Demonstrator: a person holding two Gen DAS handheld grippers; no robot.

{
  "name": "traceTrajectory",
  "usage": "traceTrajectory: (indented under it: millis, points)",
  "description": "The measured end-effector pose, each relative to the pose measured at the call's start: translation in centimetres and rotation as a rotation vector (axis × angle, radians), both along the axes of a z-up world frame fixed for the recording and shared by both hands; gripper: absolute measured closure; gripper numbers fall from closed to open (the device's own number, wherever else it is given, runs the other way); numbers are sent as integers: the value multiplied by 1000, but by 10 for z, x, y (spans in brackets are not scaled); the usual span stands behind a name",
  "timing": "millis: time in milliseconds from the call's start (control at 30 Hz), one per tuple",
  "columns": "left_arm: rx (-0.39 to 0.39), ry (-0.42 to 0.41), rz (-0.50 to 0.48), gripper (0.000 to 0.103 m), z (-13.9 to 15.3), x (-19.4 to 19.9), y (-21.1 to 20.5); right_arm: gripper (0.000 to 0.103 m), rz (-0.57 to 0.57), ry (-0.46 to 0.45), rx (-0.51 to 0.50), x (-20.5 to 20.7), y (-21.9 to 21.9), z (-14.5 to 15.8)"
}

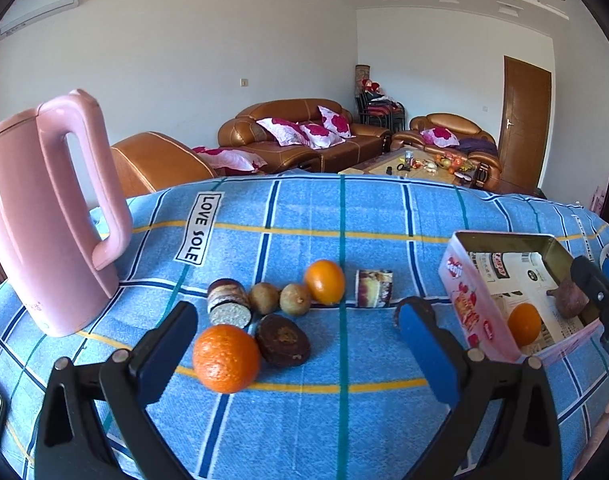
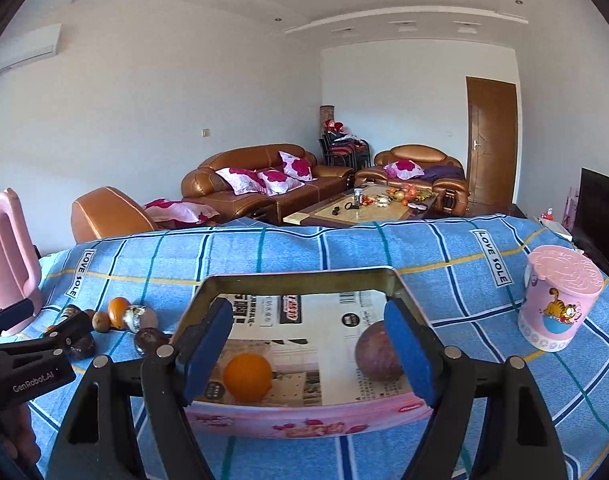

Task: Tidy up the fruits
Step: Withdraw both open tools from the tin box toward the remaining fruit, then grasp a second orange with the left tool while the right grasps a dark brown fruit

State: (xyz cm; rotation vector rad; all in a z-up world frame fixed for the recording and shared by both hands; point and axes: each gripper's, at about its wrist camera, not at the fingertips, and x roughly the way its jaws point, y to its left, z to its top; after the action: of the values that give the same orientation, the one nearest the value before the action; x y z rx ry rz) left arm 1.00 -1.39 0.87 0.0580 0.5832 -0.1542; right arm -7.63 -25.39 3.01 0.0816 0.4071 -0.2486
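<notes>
Both jaws gape; pink kettle [image 1: 44,216] perhaps crowds fruit.

Pink kettle [image 1: 44,216], cartoon cup [image 2: 558,308], perhaps lidded

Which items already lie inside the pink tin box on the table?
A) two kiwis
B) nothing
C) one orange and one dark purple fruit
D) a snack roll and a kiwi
C: inside the pink tin box, the right wrist view shows one orange and one dark purple fruit on its paper lining.

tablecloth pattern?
Blue plaid cotton tablecloth, navy, teal, yellow and white lines; clearest in left wrist view.
</notes>
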Motion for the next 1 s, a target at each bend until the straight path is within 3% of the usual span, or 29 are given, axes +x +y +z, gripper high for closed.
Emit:
traceTrajectory:
  millis: [400,467,667,833,900,1000]
  points:
    - [-124,295,5,2,-36,46,51,24,184,53,-44,21,58,-4]
    - [-147,319,2,8,-40,50,53,24,215,70,-63,26,66,-5]
    - [-144,319,-2,12,-40,48,53,24,315,122,-97,43,83,-10]
    - [-138,316,-46,33,-38,43,54,25,365,183,-144,59,98,-17]
    - [-119,315,-47,47,-38,44,52,28,389,206,-151,64,101,-20]
    - [-103,319,-52,53,-36,45,53,37,412,245,-169,73,104,-25]
